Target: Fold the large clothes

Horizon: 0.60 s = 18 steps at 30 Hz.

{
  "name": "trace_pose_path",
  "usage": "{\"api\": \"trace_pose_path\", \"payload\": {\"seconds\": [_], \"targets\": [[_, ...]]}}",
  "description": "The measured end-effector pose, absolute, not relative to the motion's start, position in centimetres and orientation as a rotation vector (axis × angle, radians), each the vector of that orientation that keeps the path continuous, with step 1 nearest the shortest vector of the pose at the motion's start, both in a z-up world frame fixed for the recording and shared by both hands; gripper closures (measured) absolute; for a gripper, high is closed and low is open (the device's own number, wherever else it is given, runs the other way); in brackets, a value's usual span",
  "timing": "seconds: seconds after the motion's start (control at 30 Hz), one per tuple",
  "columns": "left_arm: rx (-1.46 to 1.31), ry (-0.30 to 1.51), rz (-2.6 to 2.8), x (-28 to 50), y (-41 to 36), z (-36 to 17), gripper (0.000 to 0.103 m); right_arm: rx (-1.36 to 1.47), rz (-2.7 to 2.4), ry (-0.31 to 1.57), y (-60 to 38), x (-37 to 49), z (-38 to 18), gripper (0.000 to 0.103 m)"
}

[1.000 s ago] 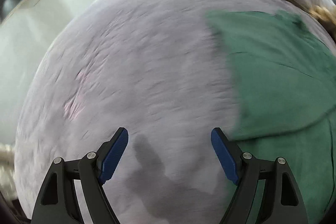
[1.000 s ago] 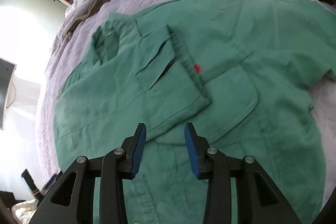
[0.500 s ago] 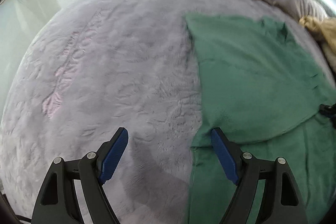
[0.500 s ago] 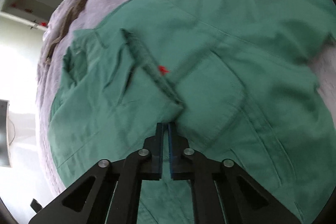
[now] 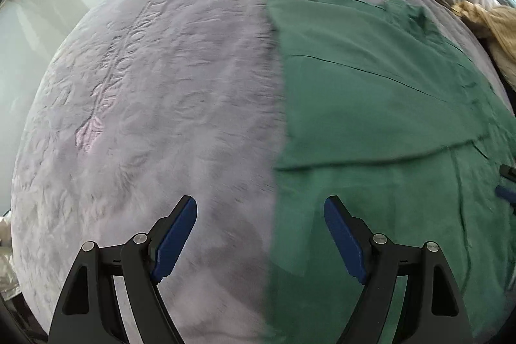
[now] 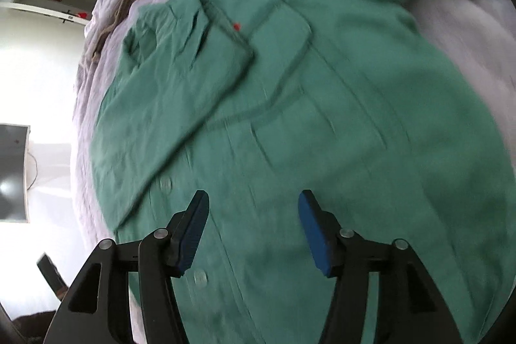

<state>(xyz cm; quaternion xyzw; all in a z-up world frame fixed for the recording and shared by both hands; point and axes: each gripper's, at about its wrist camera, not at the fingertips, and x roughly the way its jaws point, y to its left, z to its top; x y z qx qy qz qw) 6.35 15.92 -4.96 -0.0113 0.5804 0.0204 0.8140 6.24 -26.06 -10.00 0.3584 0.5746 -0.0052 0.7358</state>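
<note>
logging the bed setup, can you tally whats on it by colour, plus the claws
green: 1, shirt
lilac: 1, blanket
tan: 1, bundle of cloth
blue-padded claws: 2, left claw, right claw, nothing between either
total: 5

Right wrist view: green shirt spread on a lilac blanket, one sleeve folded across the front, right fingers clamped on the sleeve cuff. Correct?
Not quite. The right wrist view shows the right gripper opening, with nothing between its fingers; the cuff lies free on the shirt. The sleeve and blanket are as stated.
</note>
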Motion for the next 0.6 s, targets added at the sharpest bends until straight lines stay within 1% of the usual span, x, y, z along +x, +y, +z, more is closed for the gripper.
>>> {"api": "trace_pose_path", "payload": {"seconds": [0.07, 0.13, 0.3, 0.33, 0.43, 0.47, 0.5, 0.6], "targets": [[-0.009, 1.247, 0.003, 6.0, 13.7, -4.6, 0.021, 0.801, -0.002, 1.26, -26.2, 4.7, -9.8, 0.04], [0.002, 1.258, -0.041, 5.5, 11.8, -4.4, 0.021, 0.817, 0.002, 1.252, -26.6, 3.7, -9.7, 0.033], [0.046, 1.267, -0.164, 5.5, 6.5, -3.7, 0.021, 0.873, -0.008, 1.206, -28.6, 2.4, -9.0, 0.028], [0.051, 1.271, -0.184, 5.6, 5.6, -3.7, 0.021, 0.88, -0.013, 1.197, -29.2, 2.3, -8.9, 0.023], [0.055, 1.278, -0.214, 6.0, 3.0, -3.7, 0.021, 0.913, -0.026, 1.164, -31.3, 2.4, -8.5, 0.022], [0.057, 1.28, -0.22, 6.1, 2.2, -3.7, 0.019, 0.923, -0.032, 1.153, -32.2, 2.4, -8.3, 0.022], [0.059, 1.283, -0.223, 6.2, 1.4, -3.8, 0.0, 0.931, -0.037, 1.143, -33.1, 2.5, -8.3, 0.022], [0.059, 1.283, -0.232, 6.2, -0.3, -3.5, 0.0, 0.951, -0.059, 1.103, -35.9, 2.6, -8.1, 0.022]]}}
